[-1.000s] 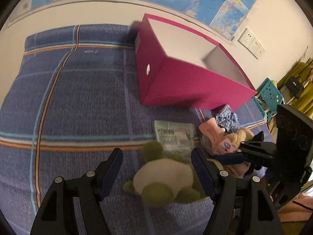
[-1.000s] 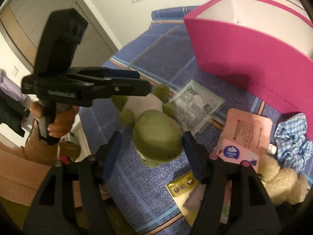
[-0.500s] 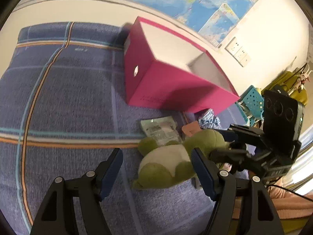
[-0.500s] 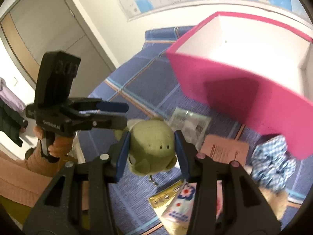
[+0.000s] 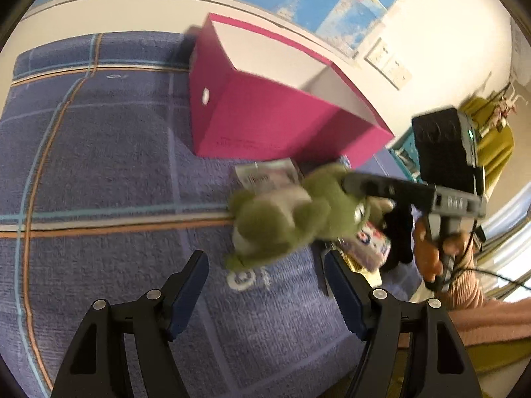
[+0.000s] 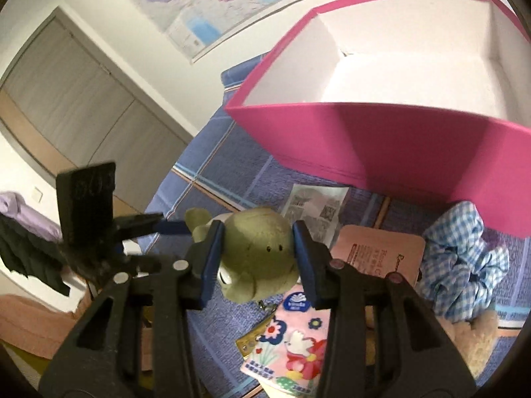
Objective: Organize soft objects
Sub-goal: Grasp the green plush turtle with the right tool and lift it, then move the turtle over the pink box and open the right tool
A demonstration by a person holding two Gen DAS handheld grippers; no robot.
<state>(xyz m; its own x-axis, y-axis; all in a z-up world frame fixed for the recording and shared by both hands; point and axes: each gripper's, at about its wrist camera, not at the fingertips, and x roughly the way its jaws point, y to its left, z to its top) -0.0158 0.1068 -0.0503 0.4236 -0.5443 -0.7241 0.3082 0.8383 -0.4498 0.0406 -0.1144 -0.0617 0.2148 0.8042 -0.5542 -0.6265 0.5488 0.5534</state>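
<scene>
Above the blanket [image 6: 232, 199], green plush [image 6: 259, 258] now lifted, right gripper [image 6: 259, 258] closing

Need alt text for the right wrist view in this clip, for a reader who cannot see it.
The right gripper is closing on the head of a green plush toy above a blue blanket. An open pink box stands behind, with a checked cloth and packets beside it; the left gripper is open at left.
</scene>
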